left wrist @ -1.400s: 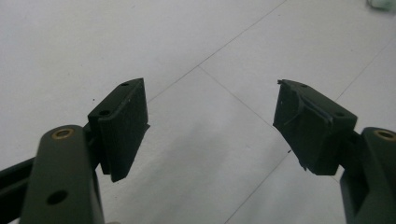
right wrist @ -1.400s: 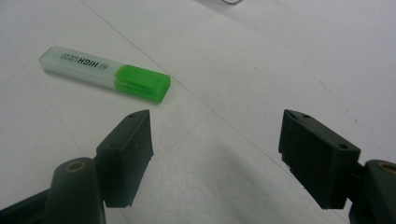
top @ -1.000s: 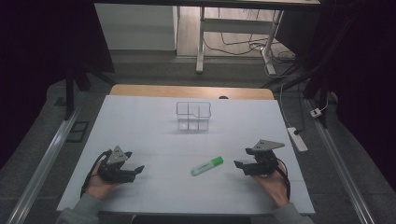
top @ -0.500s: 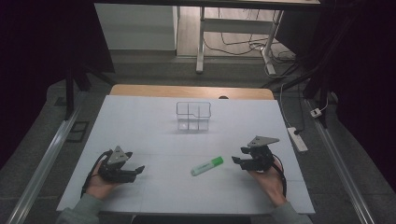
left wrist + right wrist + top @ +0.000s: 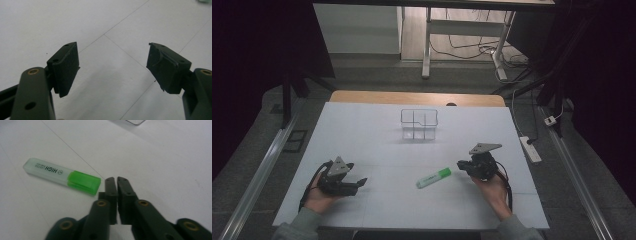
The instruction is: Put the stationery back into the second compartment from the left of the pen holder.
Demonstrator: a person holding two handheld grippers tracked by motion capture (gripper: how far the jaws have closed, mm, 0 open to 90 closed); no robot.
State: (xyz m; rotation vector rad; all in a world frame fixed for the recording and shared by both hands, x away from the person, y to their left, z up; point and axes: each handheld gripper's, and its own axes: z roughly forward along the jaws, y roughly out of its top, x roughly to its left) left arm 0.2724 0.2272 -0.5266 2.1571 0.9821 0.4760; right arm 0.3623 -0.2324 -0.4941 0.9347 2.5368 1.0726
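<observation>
Room: pretty dark all round in the high view, grey floor, cables and a power strip (image 5: 530, 148) at the right of the frame.
Table (image 5: 362, 135): white top with thin seams, a wooden strip along its far edge.
Basket (image 5: 419, 123): clear divided thing, upper middle of the table.
Left gripper (image 5: 357, 183): lower left in the high view; its own view shows the jaws spread wide over bare table.
Right gripper (image 5: 461, 165): lower right; jaws have just been closing and are now together with nothing between them.
Highlighter (image 5: 433, 177): green, lying flat just left of the right gripper, not touching. The right gripper view shows its "HIGH" print and green cap (image 5: 83, 182).
</observation>
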